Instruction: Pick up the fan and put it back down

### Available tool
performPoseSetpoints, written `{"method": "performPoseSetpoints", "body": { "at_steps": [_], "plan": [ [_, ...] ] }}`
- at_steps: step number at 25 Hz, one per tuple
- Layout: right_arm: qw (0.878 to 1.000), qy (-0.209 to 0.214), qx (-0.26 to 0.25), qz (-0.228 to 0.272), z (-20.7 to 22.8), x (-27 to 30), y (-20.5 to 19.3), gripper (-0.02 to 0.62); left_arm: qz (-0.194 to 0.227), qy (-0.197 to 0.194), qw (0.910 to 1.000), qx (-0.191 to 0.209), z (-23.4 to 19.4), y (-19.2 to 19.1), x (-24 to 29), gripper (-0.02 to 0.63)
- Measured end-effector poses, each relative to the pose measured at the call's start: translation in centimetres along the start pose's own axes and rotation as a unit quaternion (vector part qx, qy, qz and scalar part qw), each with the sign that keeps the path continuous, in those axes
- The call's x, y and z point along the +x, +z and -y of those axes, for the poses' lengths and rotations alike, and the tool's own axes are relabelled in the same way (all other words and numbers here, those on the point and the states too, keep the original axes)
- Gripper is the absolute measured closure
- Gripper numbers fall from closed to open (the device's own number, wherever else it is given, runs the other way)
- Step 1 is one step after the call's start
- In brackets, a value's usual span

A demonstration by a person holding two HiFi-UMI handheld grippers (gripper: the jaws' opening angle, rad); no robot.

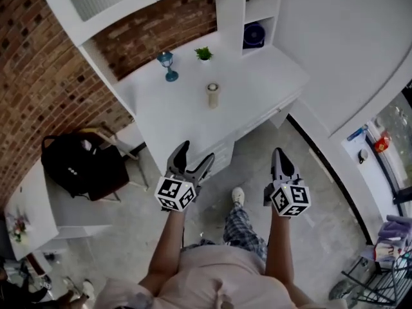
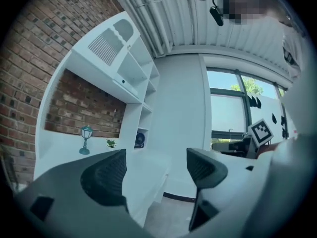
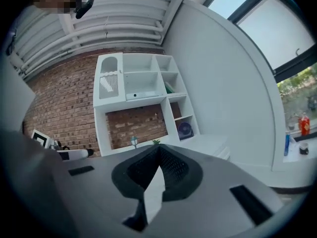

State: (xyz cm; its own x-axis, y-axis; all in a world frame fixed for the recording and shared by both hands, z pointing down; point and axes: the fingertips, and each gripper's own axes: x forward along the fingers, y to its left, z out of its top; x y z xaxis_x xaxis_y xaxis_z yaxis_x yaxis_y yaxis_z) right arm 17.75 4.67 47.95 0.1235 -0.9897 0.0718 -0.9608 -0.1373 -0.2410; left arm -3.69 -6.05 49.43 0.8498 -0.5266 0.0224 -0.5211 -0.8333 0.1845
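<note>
Looking down from the head view, both tools hang low over the floor (image 1: 322,230), well short of the white counter (image 1: 257,89): the left hand-held gripper (image 1: 195,154) has its jaws spread, the right hand-held gripper (image 1: 279,154) narrows to a point. The fan (image 1: 253,35), small and blue, sits in the lowest cubby of the shelf (image 1: 230,11) at the counter's far end, well apart from both. On the counter stand a blue lamp (image 1: 167,65), a little green plant (image 1: 204,54) and a pale cylinder (image 1: 213,95). Over to the left gripper view: jaws wide apart, nothing between them, the fan far off in its cubby. Right gripper view: jaws pressed together at the tips, gripping nothing, the fan in the distance beyond.
</note>
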Motion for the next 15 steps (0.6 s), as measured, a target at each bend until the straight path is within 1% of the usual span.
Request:
{"method": "performPoseSetpoints", "body": {
  "at_steps": [2, 6, 10, 15],
  "plan": [
    [1.0, 0.024, -0.005, -0.009, 1.4, 3.9, 1.7, 0.58, 0.005, 0.022, 0.9996, -0.015, -1.2, 0.9, 3.5, 0.241],
    [0.998, 0.06, -0.021, -0.023, 3.2, 11.1, 3.8, 0.58, 0.006, 0.06, 0.9981, -0.012, -4.0, 1.8, 9.5, 0.241],
    [0.995, 0.092, -0.027, -0.04, 4.8, 16.7, 4.2, 0.58, 0.002, 0.092, 0.9957, -0.015, -6.3, 1.8, 13.5, 0.241],
    [0.99, 0.124, -0.025, -0.059, 5.4, 21.8, 4.0, 0.58, -0.005, 0.127, 0.9918, -0.014, -8.8, 1.9, 16.5, 0.241]
  ]
}}
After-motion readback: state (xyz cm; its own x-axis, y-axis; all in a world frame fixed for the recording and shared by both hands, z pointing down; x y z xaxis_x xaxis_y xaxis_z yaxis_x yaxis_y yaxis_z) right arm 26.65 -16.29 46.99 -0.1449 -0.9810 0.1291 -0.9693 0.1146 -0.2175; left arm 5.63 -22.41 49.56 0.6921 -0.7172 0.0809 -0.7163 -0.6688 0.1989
